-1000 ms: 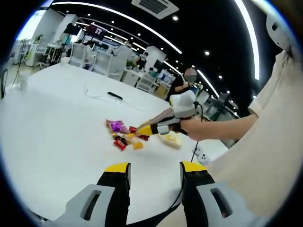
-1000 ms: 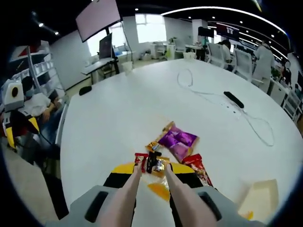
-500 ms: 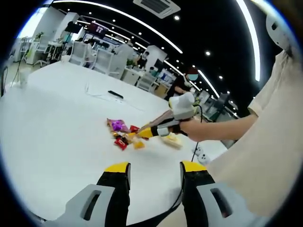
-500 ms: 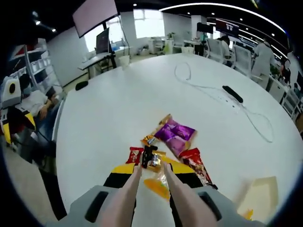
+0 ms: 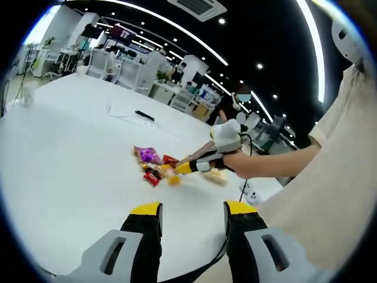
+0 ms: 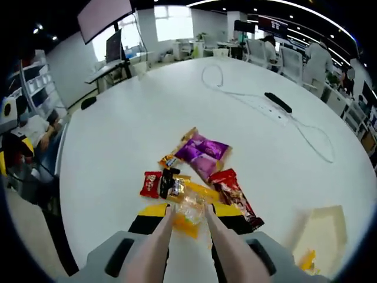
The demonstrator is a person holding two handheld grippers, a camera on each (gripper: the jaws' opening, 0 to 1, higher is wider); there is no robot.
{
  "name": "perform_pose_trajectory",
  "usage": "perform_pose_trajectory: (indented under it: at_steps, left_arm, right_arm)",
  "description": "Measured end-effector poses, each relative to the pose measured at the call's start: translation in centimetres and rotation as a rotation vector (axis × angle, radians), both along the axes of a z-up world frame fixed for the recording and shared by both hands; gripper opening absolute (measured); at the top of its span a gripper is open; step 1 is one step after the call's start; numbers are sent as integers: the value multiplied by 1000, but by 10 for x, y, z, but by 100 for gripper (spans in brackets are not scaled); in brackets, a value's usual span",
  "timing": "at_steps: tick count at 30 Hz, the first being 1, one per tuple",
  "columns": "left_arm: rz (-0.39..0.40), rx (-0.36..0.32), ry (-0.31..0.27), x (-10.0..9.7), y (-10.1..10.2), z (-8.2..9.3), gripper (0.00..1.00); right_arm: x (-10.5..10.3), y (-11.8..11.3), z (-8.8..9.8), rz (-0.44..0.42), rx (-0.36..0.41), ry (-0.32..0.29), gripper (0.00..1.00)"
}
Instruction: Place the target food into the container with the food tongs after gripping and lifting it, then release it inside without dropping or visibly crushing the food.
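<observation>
On the white table (image 6: 112, 141) lies a pile of snack packets: a purple one (image 6: 202, 151), a small red one (image 6: 151, 184), a black one (image 6: 166, 181) and a long red one (image 6: 234, 194). My right gripper (image 6: 189, 210) is shut on pinkish food tongs (image 6: 154, 253). The tong tips pinch a clear packet with orange filling (image 6: 188, 213) at the pile's near edge. A pale yellow paper container (image 6: 323, 233) sits to the right. In the left gripper view my left gripper (image 5: 192, 209) stands open over bare table, short of the pile (image 5: 154, 167), where the right gripper (image 5: 186, 167) reaches in.
A white cable (image 6: 235, 94) and a black bar-shaped device (image 6: 277, 102) lie beyond the pile. A small orange item (image 6: 306, 259) rests in the container. A hand and a beige sleeve (image 5: 330, 177) take up the right of the left gripper view. Office desks and chairs surround the table.
The right gripper view has pulled back from the pile. The tong tips have left the black packet and now hold the clear orange-filled one. My left gripper stays open and still.
</observation>
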State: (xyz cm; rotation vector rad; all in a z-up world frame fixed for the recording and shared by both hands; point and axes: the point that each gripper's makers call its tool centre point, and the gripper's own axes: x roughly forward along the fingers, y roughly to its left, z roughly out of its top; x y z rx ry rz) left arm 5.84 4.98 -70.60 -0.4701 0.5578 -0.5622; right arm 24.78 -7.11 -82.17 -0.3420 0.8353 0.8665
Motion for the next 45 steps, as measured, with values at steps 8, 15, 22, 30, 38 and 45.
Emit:
perform_pose_trajectory:
  at_steps: [8, 15, 22, 30, 38, 45]
  left_arm:
    - [-39, 11, 3, 8, -4, 0, 40]
    - [-67, 14, 0, 16, -8, 2, 41]
    - [-81, 17, 6, 16, -6, 1, 41]
    - [-87, 16, 9, 17, -4, 1, 41]
    - [-94, 11, 11, 18, -5, 0, 41]
    - [-98, 7, 6, 20, -6, 1, 41]
  right_arm:
    - [7, -1, 1, -68, 14, 7, 27]
    - [12, -1, -5, -105, 28, 15, 27]
    - [15, -2, -12, -132, 28, 23, 27]
    - [15, -3, -19, -140, 23, 29, 27]
    - [7, -2, -22, -152, 29, 47, 27]
    - [-2, 0, -21, -137, 26, 50, 27]
